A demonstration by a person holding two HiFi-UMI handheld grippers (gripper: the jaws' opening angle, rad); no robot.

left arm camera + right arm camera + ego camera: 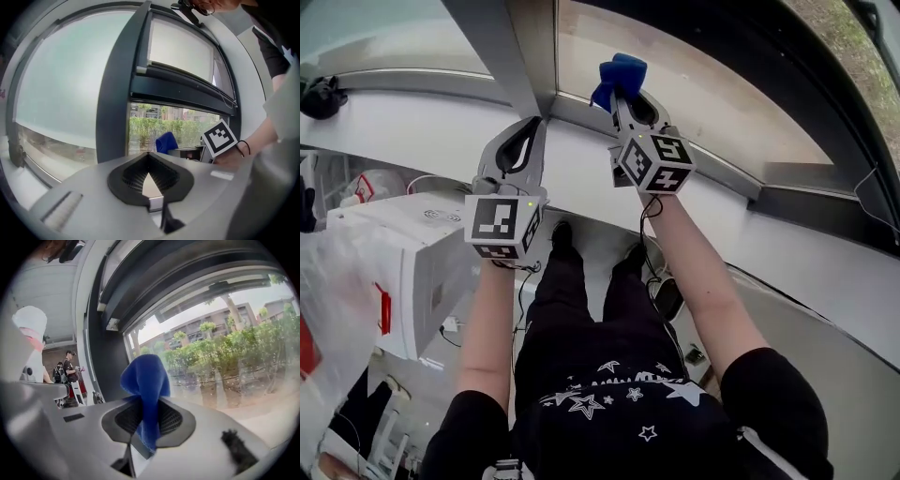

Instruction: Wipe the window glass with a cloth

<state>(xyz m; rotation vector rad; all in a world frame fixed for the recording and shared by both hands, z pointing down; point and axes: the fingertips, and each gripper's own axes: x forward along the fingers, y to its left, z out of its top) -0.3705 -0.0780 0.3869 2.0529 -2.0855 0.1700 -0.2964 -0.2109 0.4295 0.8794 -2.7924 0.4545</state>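
In the head view, the left tongs [536, 122] were held up with their tips closed on each other and nothing between them. They pointed at the dark grey metal window post [502, 47]. Just to their right, the right tongs [622, 94] were clamped on a bunched blue cloth [619, 73]. Its free end stood up beyond the tips, in front of the lower edge of the clear window glass [694, 94]; whether it touched the pane could not be told. The right tongs carried a white cube with black square markers [656, 161], whose patterns held no letters. Below and left of the left tongs sat a white boxy appliance [403, 272] with a red label too small to read.

In the left gripper view, the left tongs [149, 154] were empty, their black ribbed pads meeting at the tip. The window post [117, 93] rose beyond them. Right of the tips, the blue cloth [165, 142] hung before the window glass [145, 126], which showed green hedges outside.

In the right gripper view, the right tongs [146, 401] pinched the blue cloth [145, 378]. A folded strip of it ran down between the ribbed pads and bulged above the tips. Ahead and to the right, the window glass [225, 362] showed shrubs and buildings.
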